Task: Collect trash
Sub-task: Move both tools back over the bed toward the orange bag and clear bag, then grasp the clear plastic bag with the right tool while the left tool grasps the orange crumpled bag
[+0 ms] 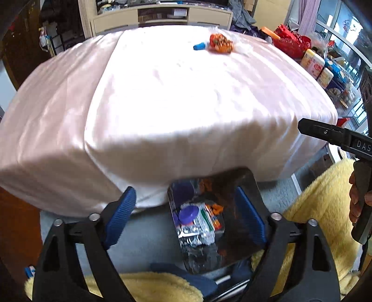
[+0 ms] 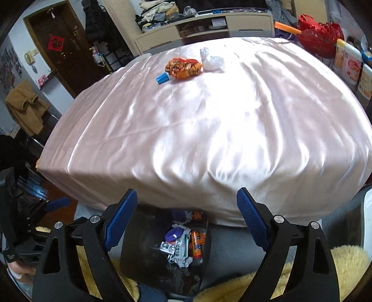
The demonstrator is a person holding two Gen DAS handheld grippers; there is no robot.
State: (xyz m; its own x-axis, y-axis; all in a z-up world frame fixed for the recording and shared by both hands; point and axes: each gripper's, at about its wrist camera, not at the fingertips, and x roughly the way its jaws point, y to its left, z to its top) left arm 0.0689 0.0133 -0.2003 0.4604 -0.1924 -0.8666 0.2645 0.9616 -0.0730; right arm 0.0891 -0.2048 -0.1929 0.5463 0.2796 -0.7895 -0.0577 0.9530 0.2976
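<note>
On the far side of the pale pink cloth-covered table (image 1: pixel 162 97) (image 2: pixel 209 130) lie a crumpled orange wrapper (image 1: pixel 220 43) (image 2: pixel 183 67), a small blue piece (image 1: pixel 199 46) (image 2: pixel 162 78) beside it, and a white crumpled wad (image 2: pixel 212 60). Below the near table edge stands a dark bin (image 1: pixel 234 251) (image 2: pixel 144 244) holding a purple lid, foil and orange wrappers. My left gripper (image 1: pixel 184 192) hangs open above the bin with nothing between its blue pads. My right gripper (image 2: pixel 187 194) is also open and empty over the bin.
A yellow fluffy garment (image 1: pixel 325 197) (image 2: pixel 348 260) lies near the bin. A red basket (image 1: pixel 293 41) and tins (image 1: pixel 313 62) crowd the right of the table. A low cabinet (image 1: pixel 162 16) stands behind it, and a dark door (image 2: pixel 55 46) at the left.
</note>
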